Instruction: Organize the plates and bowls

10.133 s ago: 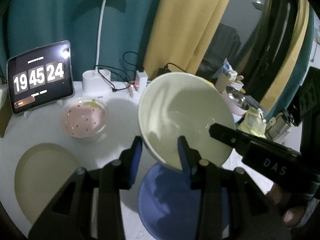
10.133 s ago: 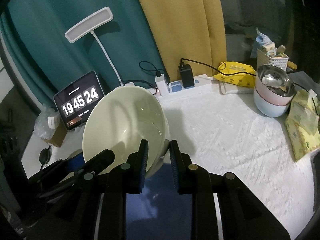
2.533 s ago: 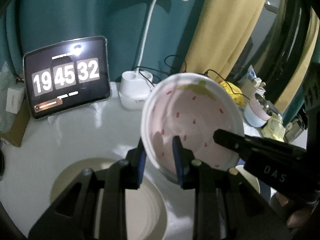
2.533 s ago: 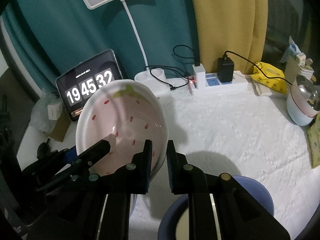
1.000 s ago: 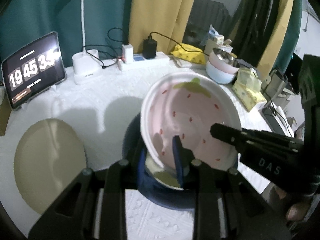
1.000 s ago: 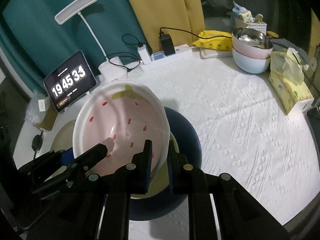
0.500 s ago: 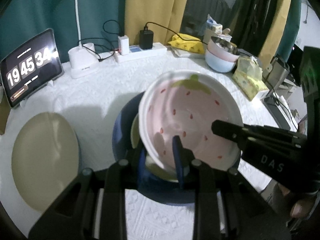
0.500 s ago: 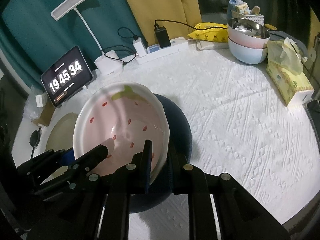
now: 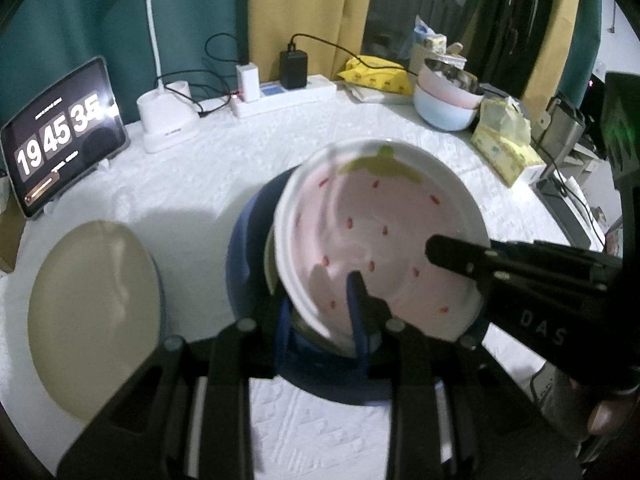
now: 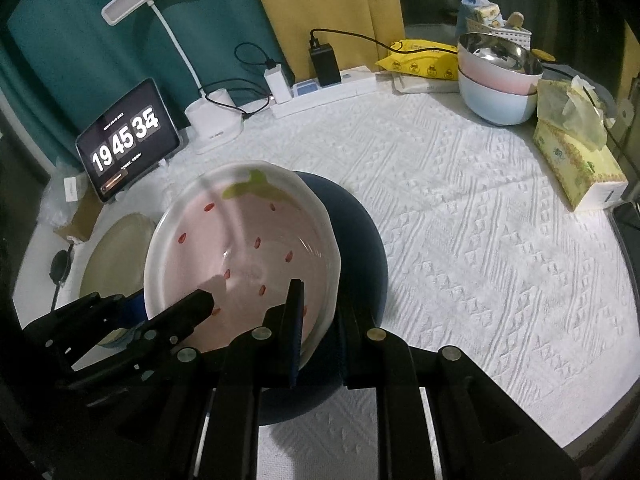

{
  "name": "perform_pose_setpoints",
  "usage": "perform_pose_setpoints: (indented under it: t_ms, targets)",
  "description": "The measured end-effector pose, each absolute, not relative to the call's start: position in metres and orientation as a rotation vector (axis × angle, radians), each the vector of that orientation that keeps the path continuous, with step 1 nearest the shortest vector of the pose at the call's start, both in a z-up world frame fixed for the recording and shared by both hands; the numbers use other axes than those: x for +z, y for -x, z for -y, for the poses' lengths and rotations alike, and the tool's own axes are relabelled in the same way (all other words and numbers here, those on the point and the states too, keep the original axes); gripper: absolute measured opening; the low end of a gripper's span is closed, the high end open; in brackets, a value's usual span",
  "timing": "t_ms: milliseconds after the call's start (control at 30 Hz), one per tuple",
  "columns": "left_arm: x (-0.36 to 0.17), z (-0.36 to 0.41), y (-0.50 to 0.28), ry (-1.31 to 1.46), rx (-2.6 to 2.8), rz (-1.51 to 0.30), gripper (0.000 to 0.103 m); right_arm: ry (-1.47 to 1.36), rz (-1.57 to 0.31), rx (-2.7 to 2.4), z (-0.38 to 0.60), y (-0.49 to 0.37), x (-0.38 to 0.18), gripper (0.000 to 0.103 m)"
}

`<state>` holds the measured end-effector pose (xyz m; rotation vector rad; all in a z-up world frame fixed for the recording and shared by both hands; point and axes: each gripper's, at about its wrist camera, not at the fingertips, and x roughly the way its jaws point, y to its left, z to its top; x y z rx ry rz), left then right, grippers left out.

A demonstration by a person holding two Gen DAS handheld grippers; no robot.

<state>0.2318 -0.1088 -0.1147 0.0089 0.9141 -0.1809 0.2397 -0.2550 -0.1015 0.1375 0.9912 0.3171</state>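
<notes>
Pink strawberry bowl (image 9: 380, 236) between both claws' fingers

Black tongs (image 9: 320, 312), blue pads, silver screws.

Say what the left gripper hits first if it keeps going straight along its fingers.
Probably the cream bowl in the blue plate. The left gripper is shut on the near rim of the strawberry bowl, tilted just above them. Depth is unclear.

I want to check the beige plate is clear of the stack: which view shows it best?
The left wrist view: the beige plate lies whole on the cloth, apart from the blue plate. The right wrist view shows only a sliver behind the strawberry bowl.
</notes>
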Motion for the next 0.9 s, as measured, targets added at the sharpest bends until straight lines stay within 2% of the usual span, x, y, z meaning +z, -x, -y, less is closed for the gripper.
perform_pose_setpoints:
  t_ms: [233,500,900]
  targets:
    - [-0.112,0.102,-0.228,-0.003,-0.152,-0.908,0.033,-0.094,-0.978,0.31,0.251,-0.239,-0.103,0.016]
    - [-0.115,0.096,-0.227,0.001,-0.162,-0.918,0.033,-0.111,-0.98,0.323,0.255,-0.239,-0.102,0.016]
    - [-0.092,0.062,-0.221,0.058,-0.109,-0.845,0.034,-0.153,-0.874,0.339,0.29,-0.233,-0.07,0.017]
